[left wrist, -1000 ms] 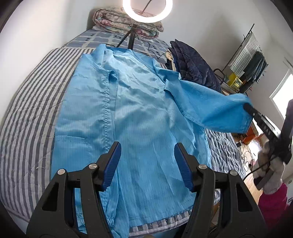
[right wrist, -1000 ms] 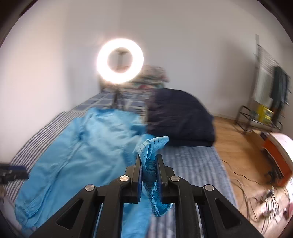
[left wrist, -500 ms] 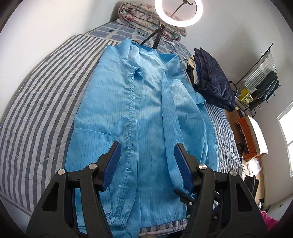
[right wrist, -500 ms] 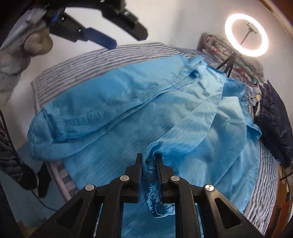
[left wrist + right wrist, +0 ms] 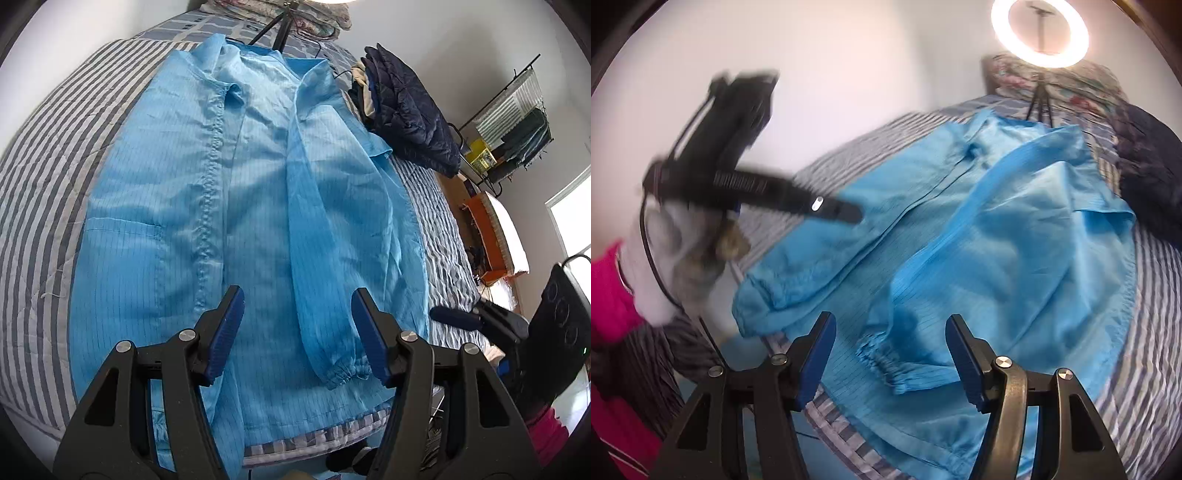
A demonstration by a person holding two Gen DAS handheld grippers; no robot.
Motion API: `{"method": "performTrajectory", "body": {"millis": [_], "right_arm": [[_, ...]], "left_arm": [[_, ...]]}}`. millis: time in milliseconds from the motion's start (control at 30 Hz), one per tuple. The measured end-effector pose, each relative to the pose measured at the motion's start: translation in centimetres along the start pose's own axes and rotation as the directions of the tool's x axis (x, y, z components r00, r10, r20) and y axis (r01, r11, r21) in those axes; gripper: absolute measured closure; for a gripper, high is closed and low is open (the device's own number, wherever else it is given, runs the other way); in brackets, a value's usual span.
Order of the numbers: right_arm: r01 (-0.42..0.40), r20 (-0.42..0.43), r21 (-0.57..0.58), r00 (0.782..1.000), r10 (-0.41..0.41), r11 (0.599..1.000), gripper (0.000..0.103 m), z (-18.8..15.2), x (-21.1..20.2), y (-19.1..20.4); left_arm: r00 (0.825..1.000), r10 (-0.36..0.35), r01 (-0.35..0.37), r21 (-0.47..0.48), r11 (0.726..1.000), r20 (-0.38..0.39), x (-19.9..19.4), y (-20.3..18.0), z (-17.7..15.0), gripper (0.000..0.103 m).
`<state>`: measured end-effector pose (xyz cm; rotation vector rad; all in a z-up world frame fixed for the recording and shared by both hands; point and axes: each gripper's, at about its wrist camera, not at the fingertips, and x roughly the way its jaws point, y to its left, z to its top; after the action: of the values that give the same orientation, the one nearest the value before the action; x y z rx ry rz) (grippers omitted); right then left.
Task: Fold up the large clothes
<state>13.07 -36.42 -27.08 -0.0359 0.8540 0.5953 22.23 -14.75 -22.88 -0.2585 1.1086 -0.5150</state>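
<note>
A light blue coat (image 5: 251, 206) lies flat, front up, on the striped bed (image 5: 40, 206), collar at the far end. One sleeve is folded lengthwise over the body, and its elastic cuff (image 5: 347, 371) rests near the hem. My left gripper (image 5: 297, 295) hovers open over the lower front, holding nothing. My right gripper (image 5: 889, 321) is opening its jaws. The cuff (image 5: 897, 369) lies loose on the coat just below them, with the pads off the cloth. The other sleeve (image 5: 798, 280) lies along the coat's far side.
A dark navy quilted jacket (image 5: 406, 110) is heaped on the bed beside the coat's shoulder. A ring light on a tripod (image 5: 1039, 33) and a folded quilt (image 5: 280, 11) stand at the head. A clothes rack (image 5: 517, 122) and an orange box (image 5: 487, 236) are on the floor side.
The right gripper carried the sleeve over the coat down to the hem, then spread its jaws and let the cuff drop. The left gripper sank a little toward the coat.
</note>
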Motion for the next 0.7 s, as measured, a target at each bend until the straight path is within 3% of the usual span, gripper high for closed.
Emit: {"method": "performTrajectory", "body": {"millis": [100,167,333,400,500,533,600,700], "right_arm": [[-0.034,0.064,0.130,0.998,0.026,0.991,0.039,0.3,-1.7,-3.3],[-0.007,0.080,0.210,0.997,-0.010,0.978,0.039,0.4,-2.0,-5.4],[0.046,0.052,0.350,0.996,-0.069,0.936,0.055,-0.2,-0.9,-8.8],[0.076,0.028,0.373,0.995,-0.093,0.925,0.058,-0.1,-0.4,-9.6],[0.101,0.017,0.386,0.993,-0.117,0.917,0.060,-0.1,-0.3,-10.4],[0.100,0.021,0.396,0.993,-0.118,0.913,0.059,-0.3,-0.6,-10.8],[0.094,0.030,0.419,0.993,-0.118,0.903,0.059,-0.4,-1.2,-11.6],[0.086,0.042,0.458,0.992,-0.118,0.885,0.059,-0.4,-1.8,-13.0]], "left_arm": [[1.000,0.000,0.000,0.090,0.996,0.001,0.1,-2.5,-0.8,0.041],[1.000,-0.012,0.014,0.158,0.987,-0.015,0.9,-4.3,-1.6,0.041],[0.991,-0.084,0.104,0.219,0.970,-0.100,3.9,-6.8,-2.9,0.041],[0.990,-0.079,0.104,0.220,0.970,-0.120,4.9,-6.6,-3.0,0.041],[0.991,0.047,-0.019,0.216,0.976,-0.126,6.2,-5.2,-2.7,0.041],[0.984,0.129,-0.100,0.216,0.971,-0.124,6.6,-4.4,-2.6,0.041],[0.968,0.221,-0.192,0.215,0.958,-0.119,7.0,-2.9,-2.8,0.041],[0.953,0.294,-0.273,0.210,0.939,-0.076,6.0,-1.9,-3.1,0.041]]}}
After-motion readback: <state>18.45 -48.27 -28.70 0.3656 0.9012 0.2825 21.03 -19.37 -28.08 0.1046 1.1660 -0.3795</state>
